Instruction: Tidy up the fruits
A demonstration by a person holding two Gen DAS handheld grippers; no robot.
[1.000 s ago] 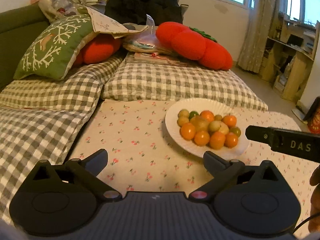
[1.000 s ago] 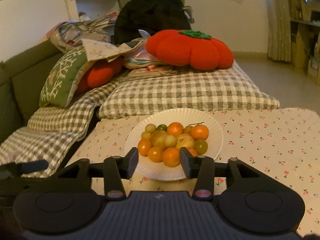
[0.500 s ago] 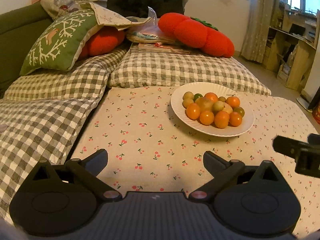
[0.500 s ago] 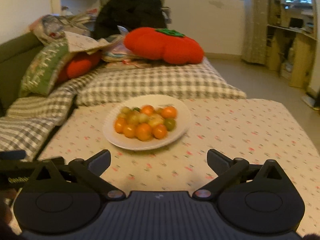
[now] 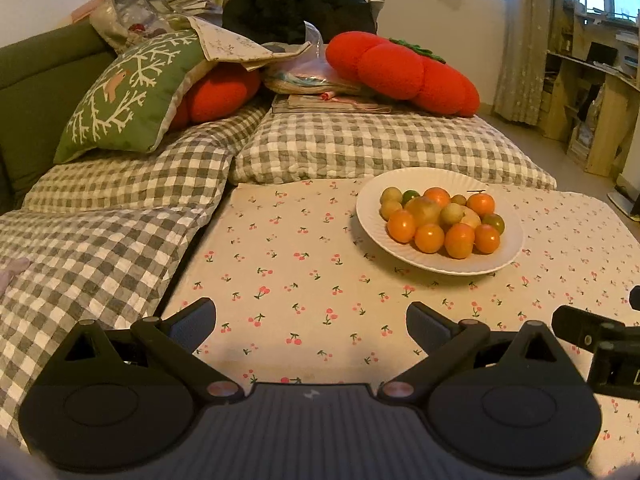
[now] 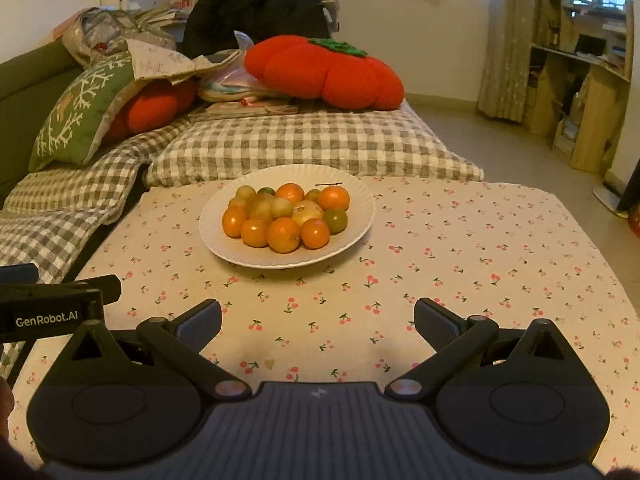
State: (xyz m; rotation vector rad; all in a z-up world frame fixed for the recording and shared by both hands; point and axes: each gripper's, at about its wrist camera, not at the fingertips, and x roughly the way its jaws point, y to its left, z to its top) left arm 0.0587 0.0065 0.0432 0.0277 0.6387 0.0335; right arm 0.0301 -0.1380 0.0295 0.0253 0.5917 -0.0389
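Note:
A white paper plate [image 5: 508,256] [image 6: 360,200] sits on the cherry-print cloth [image 5: 300,264] [image 6: 460,264], heaped with several small fruits [image 5: 440,220] [image 6: 286,216]: orange ones in front, yellow-green and green ones behind. My left gripper [image 5: 312,324] hovers open over the cloth, well short and left of the plate, nothing between its fingers. My right gripper [image 6: 318,322] is open wide too, empty, short of the plate's near rim. Each gripper's body shows at the edge of the other's view.
Grey checked cushions [image 5: 360,144] [image 6: 304,144] border the cloth at the back and left. Red plush tomato pillows [image 5: 400,72] [image 6: 324,72] and a green embroidered pillow [image 5: 128,92] lie behind. Wooden shelves [image 6: 580,92] stand at the right, with floor beyond the cloth's right edge.
My right gripper has opened from narrow to wide and drawn back from the plate. The left gripper has stayed open and almost still, tilting slightly.

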